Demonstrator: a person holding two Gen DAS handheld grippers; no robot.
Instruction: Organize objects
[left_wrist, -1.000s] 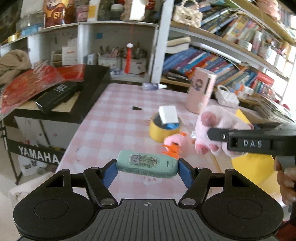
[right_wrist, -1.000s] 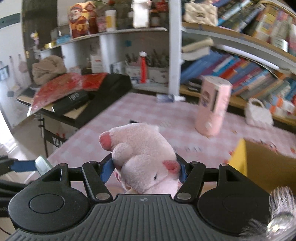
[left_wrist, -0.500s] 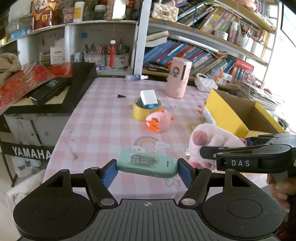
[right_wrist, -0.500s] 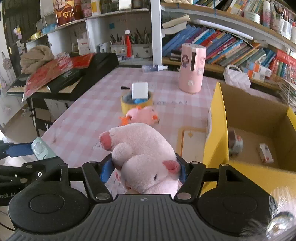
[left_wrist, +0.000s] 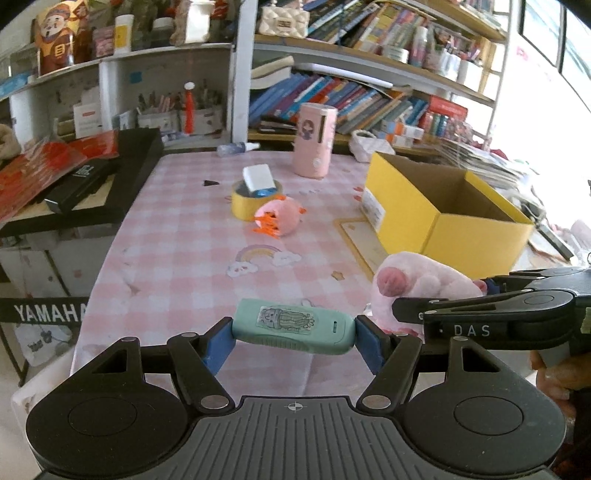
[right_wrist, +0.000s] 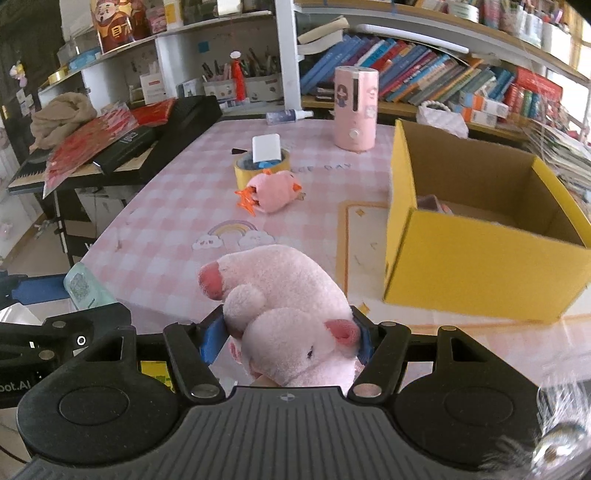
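Clamping teal case crosswise, left gripper, right gripper squeezing pink plush pig

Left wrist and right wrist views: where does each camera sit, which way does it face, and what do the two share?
Left wrist: on the left gripper, looking along its fingers over the pink checked table; a teal case is clamped between them, with the right gripper and a hand at right.
Right wrist: on the right gripper, facing the same table; a pink plush pig is in its fingers, the left gripper at far left.
Shared: yellow box, tape roll, small pink plush, pink cylinder, bookshelves.
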